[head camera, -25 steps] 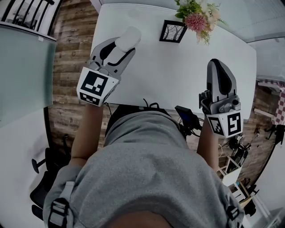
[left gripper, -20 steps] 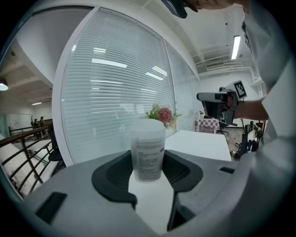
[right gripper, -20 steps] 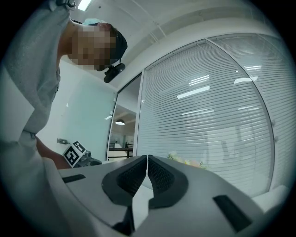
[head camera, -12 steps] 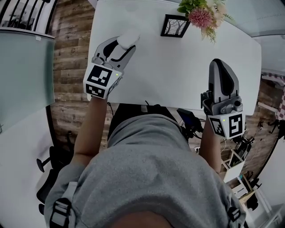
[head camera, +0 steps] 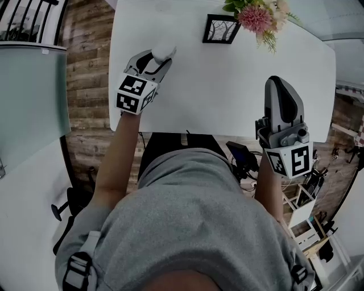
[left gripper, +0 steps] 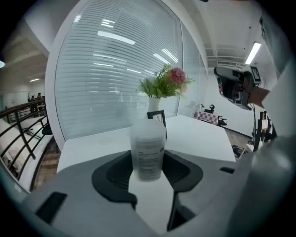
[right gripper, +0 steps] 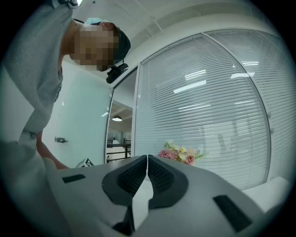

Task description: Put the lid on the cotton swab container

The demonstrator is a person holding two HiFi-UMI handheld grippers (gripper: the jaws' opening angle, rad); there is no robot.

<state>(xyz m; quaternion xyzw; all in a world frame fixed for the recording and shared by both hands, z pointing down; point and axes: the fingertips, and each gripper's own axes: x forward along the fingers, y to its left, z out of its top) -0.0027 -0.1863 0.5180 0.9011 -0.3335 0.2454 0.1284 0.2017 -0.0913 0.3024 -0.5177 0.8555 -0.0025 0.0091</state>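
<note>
Here, the left gripper (head camera: 157, 59) clamps the upright, translucent cotton swab container (left gripper: 148, 149) between its jaws above the white table (head camera: 227, 85), left of the picture frame (head camera: 221, 29). The right gripper (head camera: 280, 85), right of that frame, is closed on nothing.

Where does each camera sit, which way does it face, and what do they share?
Head view: on the head, facing steeply down at the table; torso, forearms, left gripper, right gripper.
Left gripper view: along its jaws, clamped on the cotton swab container.
Right gripper view: along its shut jaws toward blinds; sleeve.
All share the flowers.
</note>
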